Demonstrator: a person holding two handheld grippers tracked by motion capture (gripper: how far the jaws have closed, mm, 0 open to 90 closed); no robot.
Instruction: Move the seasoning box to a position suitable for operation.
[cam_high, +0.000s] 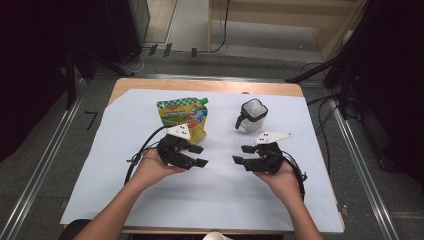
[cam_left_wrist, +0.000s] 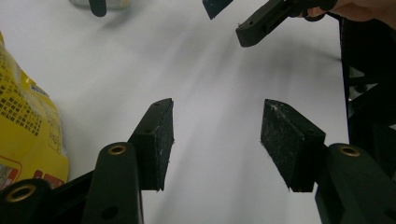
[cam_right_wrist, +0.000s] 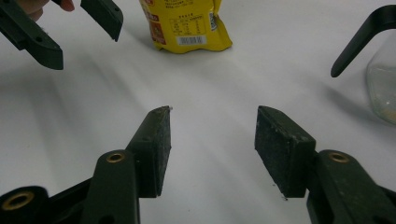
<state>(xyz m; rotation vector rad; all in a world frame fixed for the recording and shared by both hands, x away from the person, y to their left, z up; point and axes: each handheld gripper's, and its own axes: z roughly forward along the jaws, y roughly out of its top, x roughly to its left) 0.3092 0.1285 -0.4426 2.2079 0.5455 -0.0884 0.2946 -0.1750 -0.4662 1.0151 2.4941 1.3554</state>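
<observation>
White sheet (cam_high: 210, 195): yellow pouch (cam_high: 186, 117) just beyond left gripper (cam_high: 199, 156) (jaws spread, empty).

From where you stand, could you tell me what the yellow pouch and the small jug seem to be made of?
The yellow pouch looks like glossy printed plastic film, creased, with a green spout. The small jug seems to be clear glass, see-through, with a black, probably plastic, handle.

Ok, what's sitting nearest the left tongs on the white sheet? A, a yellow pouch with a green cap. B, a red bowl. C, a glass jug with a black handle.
A: the yellow pouch stands just behind the left tongs, while the glass jug stands nearer the right tongs.
</observation>
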